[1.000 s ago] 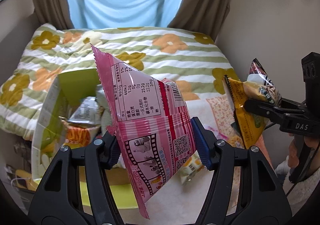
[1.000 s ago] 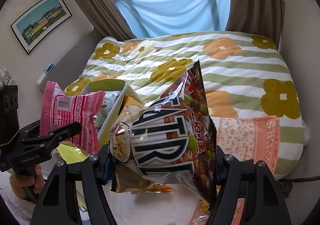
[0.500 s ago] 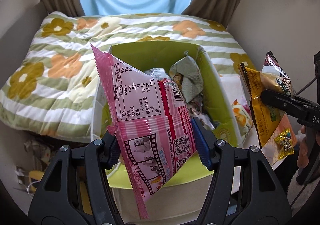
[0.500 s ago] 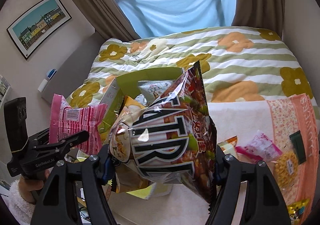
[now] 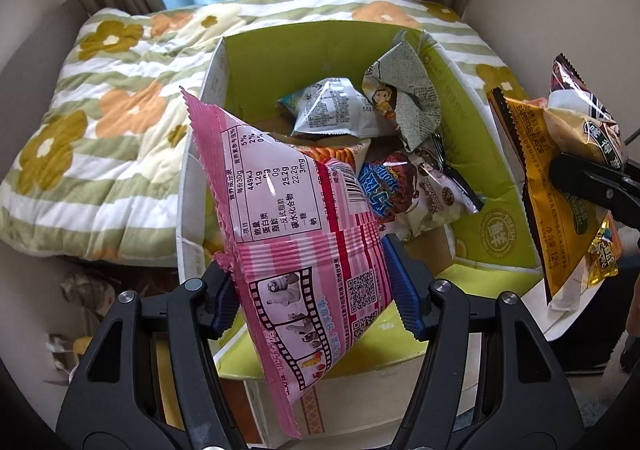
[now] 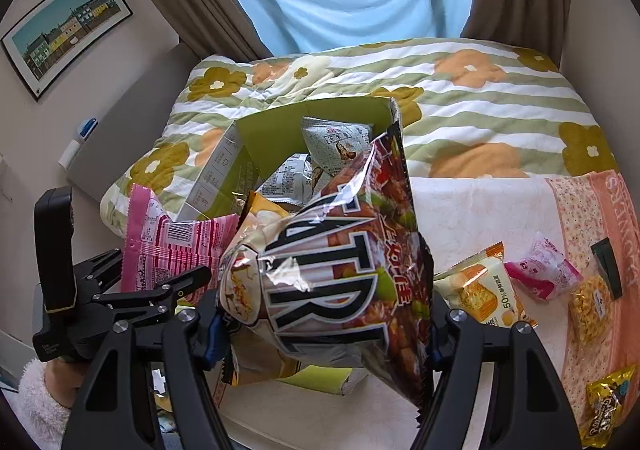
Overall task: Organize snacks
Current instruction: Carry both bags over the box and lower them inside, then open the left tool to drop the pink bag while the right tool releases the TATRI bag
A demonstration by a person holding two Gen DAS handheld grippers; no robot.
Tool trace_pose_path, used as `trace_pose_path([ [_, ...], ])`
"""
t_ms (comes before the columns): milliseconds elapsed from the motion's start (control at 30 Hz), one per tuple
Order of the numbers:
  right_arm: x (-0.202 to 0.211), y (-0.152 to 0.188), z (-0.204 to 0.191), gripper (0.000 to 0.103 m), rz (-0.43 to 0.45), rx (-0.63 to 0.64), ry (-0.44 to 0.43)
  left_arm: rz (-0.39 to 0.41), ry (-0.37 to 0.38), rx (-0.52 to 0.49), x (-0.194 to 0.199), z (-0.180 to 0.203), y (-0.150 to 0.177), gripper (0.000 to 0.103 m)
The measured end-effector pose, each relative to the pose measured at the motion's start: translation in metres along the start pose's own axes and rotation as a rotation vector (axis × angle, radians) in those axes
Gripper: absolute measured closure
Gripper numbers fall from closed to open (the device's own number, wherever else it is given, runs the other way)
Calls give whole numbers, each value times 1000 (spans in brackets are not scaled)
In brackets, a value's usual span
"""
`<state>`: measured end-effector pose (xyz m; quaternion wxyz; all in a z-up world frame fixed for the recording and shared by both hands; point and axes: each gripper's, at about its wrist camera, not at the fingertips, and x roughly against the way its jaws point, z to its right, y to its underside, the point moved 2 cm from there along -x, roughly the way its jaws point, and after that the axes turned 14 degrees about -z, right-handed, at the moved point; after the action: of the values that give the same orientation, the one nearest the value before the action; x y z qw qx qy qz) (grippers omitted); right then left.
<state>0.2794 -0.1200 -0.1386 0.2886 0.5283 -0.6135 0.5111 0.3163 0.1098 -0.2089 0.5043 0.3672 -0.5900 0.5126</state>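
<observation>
My left gripper (image 5: 316,290) is shut on a pink snack packet (image 5: 304,234) and holds it over the near edge of an open green-lined cardboard box (image 5: 496,210) with several snack packets inside. The packet also shows in the right wrist view (image 6: 176,246), along with the left gripper (image 6: 160,282). My right gripper (image 6: 324,326) is shut on a dark red and silver snack bag (image 6: 344,262) with a yellow bag behind it, held beside the box (image 6: 224,170). In the left wrist view the right gripper (image 5: 592,182) holds these bags (image 5: 560,186) at the box's right side.
The box stands at the edge of a bed with a floral striped quilt (image 6: 480,98). Several loose snacks lie on the white and pink cloth to the right: a biscuit pack (image 6: 480,290), a pink packet (image 6: 544,270), a yellow packet (image 6: 608,406).
Both grippers have moved forward and tilted down toward the box, so its inside now fills the left wrist view. Both grips are unchanged.
</observation>
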Motion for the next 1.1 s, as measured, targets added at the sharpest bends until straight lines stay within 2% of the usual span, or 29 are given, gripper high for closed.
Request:
trace_pose_path([
  [133, -7, -2, -3, 34, 18, 18, 12, -25, -22, -10, -10, 5, -4, 37],
  [200, -12, -4, -4, 34, 11, 23, 17, -29, -33, -4, -11, 6, -5, 22],
  [233, -13, -5, -5, 34, 8, 26, 18, -24, -37, -8, -10, 5, -4, 6],
  [267, -15, -7, -6, 34, 5, 32, 19, -11, -42, -11, -7, 7, -2, 0],
  [500, -22, -11, -10, 34, -14, 66, 29, 33, -61, 20, 16, -2, 10, 0],
  [700, -33, -11, -24, 34, -28, 122, 67, 82, -17, 88, 37, -21, 21, 0],
  [867, -43, -10, -34, 33, -37, 158, 114, 94, -49, 108, 44, -28, 27, 0],
  [967, -46, -6, -41, 31, -34, 185, 122, 93, -30, 127, 44, -31, 31, 0],
  [1000, -47, -4, -43, 26, -28, 192, 125, 91, -21, 133, 44, -32, 32, 0],
  [1100, -46, 0, -46, 1, 8, 207, 101, 92, -13, 138, 46, -32, 35, 0],
])
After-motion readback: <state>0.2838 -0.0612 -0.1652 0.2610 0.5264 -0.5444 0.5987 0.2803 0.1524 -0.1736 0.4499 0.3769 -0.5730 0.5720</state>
